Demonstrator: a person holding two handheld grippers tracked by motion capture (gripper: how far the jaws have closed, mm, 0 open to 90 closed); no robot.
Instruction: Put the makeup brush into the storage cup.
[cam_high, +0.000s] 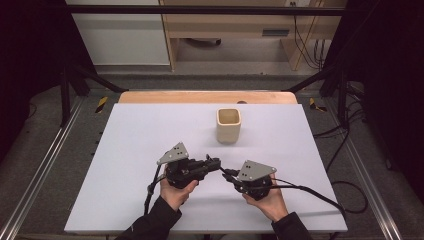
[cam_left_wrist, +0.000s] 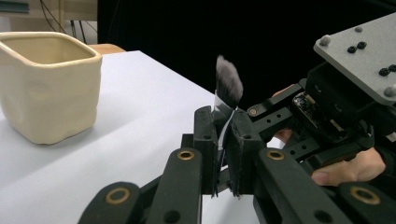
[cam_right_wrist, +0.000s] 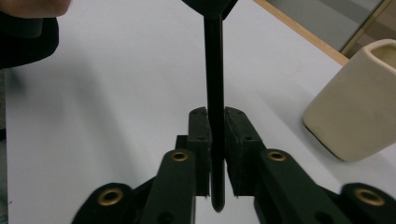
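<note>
Cream cup (cam_high: 229, 125) stands just beyond both grippers, w/ bare white tabletop (cam_high: 125, 150) left & right.

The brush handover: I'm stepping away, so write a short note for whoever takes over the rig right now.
Left gripper: shut on the small makeup brush with dark bristles, near its bristle end.
Right gripper: jaws around the brush's black handle; whether they press it is unclear.
Cream square ceramic cup: upright on the white table, beyond both grippers, empty as far as visible.
Done: brush lifted, held between both hands.
Left: probably release one grip and put the brush in the cup.
</note>
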